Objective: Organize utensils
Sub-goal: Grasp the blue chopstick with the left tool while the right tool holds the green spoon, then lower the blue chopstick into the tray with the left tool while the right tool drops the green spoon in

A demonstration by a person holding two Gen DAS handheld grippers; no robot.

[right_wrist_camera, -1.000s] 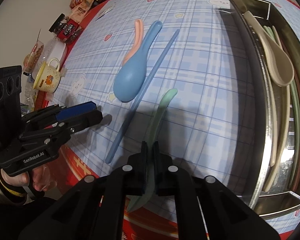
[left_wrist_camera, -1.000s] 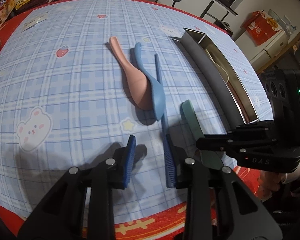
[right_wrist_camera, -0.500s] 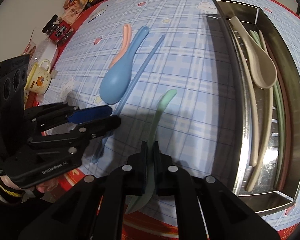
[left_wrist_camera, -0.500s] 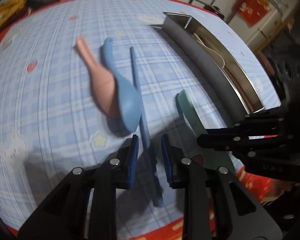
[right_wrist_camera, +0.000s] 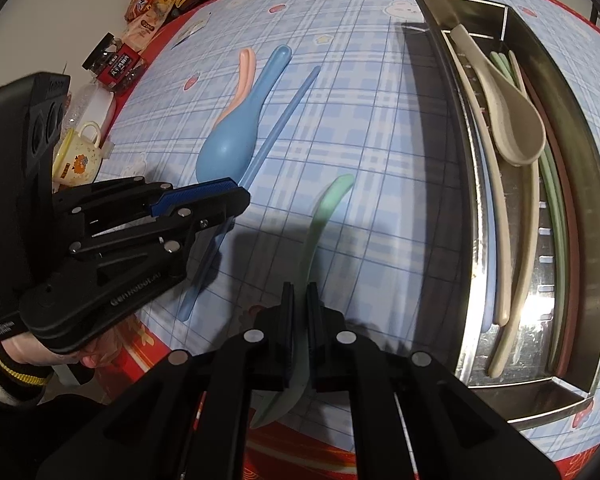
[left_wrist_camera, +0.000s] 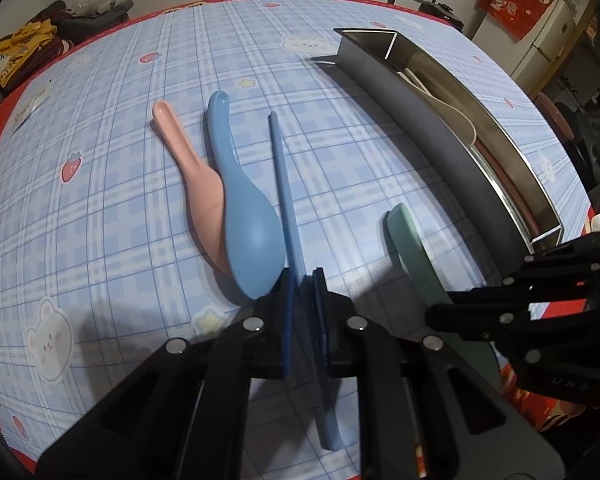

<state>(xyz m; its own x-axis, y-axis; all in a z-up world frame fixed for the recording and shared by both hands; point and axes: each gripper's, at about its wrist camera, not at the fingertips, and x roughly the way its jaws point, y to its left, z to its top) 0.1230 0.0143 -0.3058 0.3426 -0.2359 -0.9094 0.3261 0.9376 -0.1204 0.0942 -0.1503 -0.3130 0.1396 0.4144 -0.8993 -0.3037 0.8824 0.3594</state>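
The left gripper is closed on the blue chopstick, holding it near its lower part, so most of the stick reaches forward over the bench while a short tail shows behind the pads. The right gripper is closed on the green spoon; its handle points forward and its bowl hangs behind the fingers, over the red edge of the bench. The blue spoon and the pink spoon lie together just beside the chopstick, the blue one partly over the pink one. The steel tray stands to the right and already has a beige spoon and other long utensils inside.

Some risks seem real from here. The chopstick is thin and held far from its middle, so it may turn between the pads when it is lifted. Its side is very close to the blue spoon, so a sideways lift can push this spoon. The 2 grippers are near each other, and if both go to the tray together they may collide
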